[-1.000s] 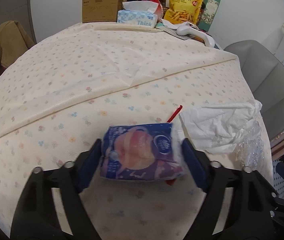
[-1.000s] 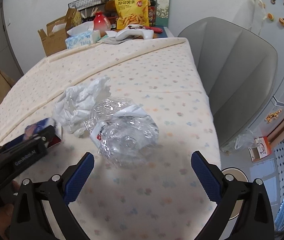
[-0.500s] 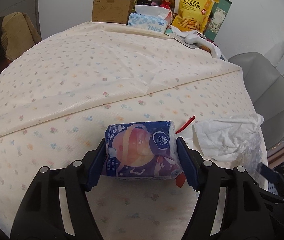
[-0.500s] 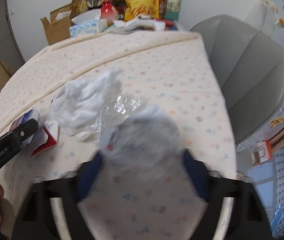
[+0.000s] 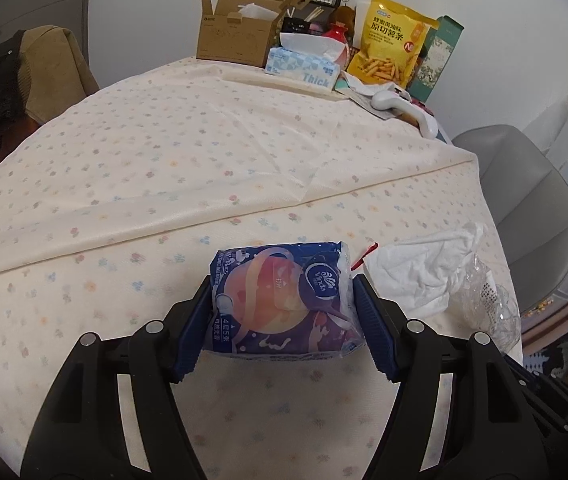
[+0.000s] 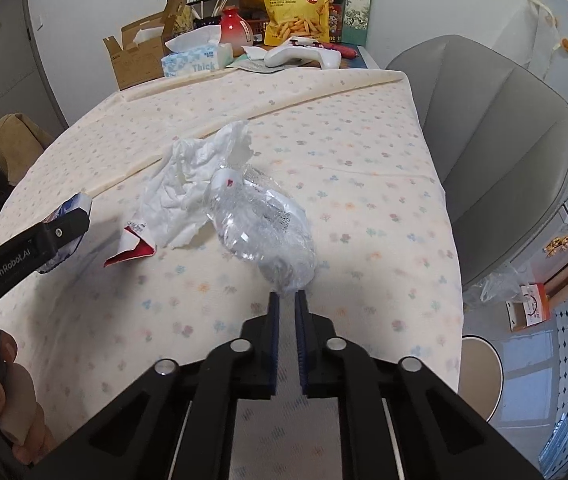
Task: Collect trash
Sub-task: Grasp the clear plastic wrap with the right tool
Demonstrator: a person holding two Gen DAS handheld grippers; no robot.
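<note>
From the left wrist view, the left hand-held gripper (image 5: 282, 316) is clenched on a blue tissue pack (image 5: 282, 304), one blue pad pressing each side, and the pack sits just above the flowered cloth of the bench (image 5: 164, 168). To its right lie a crumpled white paper (image 5: 420, 276) and, touching that, a clear plastic bag (image 5: 488, 300) near the bench edge; a red scrap (image 5: 366, 254) pokes out behind the pack. At the far end stand a cardboard box (image 5: 236, 40), a tissue box (image 5: 304, 68) and a yellow snack bag (image 5: 392, 48), with a grey chair (image 5: 524, 208) to the right. From the right wrist view, the right hand-held gripper (image 6: 287, 304) is clenched, its blue pads nipping the near end of the clear plastic bag (image 6: 260, 224), which rests on the bench (image 6: 364, 200) against the crumpled white paper (image 6: 188, 184). A red-and-white wrapper (image 6: 134, 246) lies just left of the paper. The left hand-held gripper (image 6: 68, 236) shows at the left edge with the tissue pack (image 6: 74, 206), a hand (image 6: 8, 404) below it.
</note>
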